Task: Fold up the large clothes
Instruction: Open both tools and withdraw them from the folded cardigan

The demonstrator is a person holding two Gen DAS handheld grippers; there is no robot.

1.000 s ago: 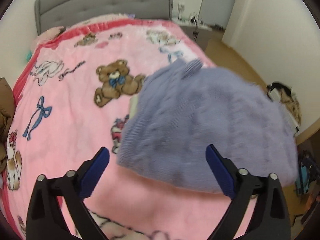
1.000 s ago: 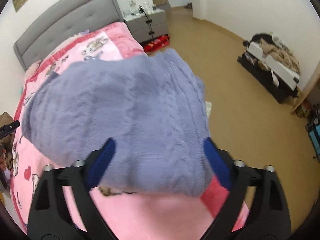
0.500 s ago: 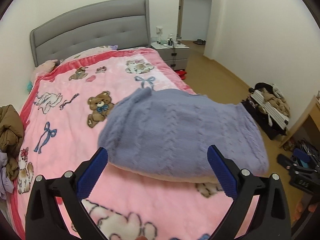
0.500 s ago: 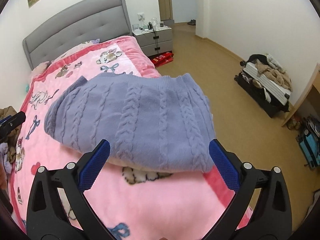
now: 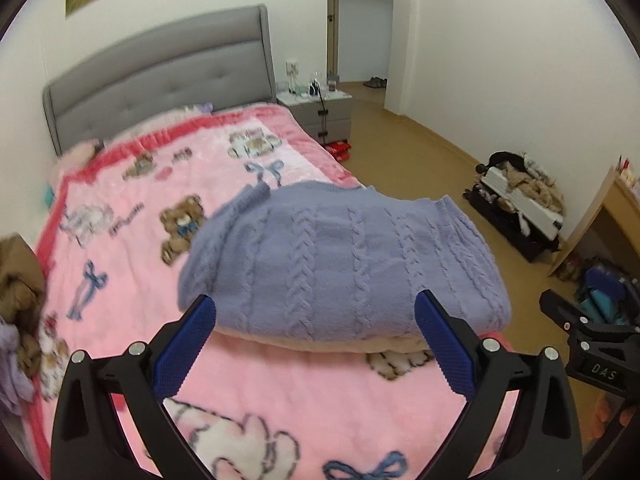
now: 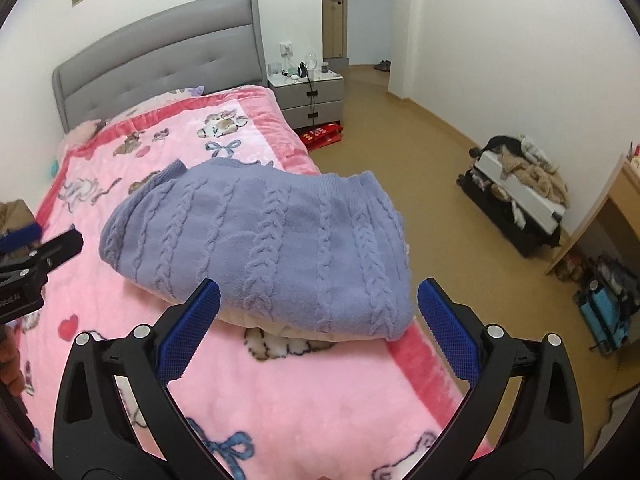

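A lavender cable-knit sweater (image 5: 344, 264) lies folded into a thick bundle on the pink teddy-bear blanket (image 5: 132, 216), near the bed's right edge; it also shows in the right wrist view (image 6: 264, 248). A cream garment edge peeks out under it. My left gripper (image 5: 316, 340) is open and empty, held back from the sweater's near edge. My right gripper (image 6: 318, 328) is open and empty too, just in front of the bundle. The right gripper's body shows at the right edge of the left view (image 5: 592, 356).
A grey headboard (image 6: 160, 52) and a nightstand (image 6: 308, 96) stand at the far end. Clothes are piled at the bed's left edge (image 5: 16, 292). An open suitcase (image 6: 516, 184) and a wooden desk (image 6: 608, 216) stand on the floor to the right.
Both grippers have pulled back and up from the sweater, which dropped and now rests flat and folded on the blanket. The jaws stayed open.
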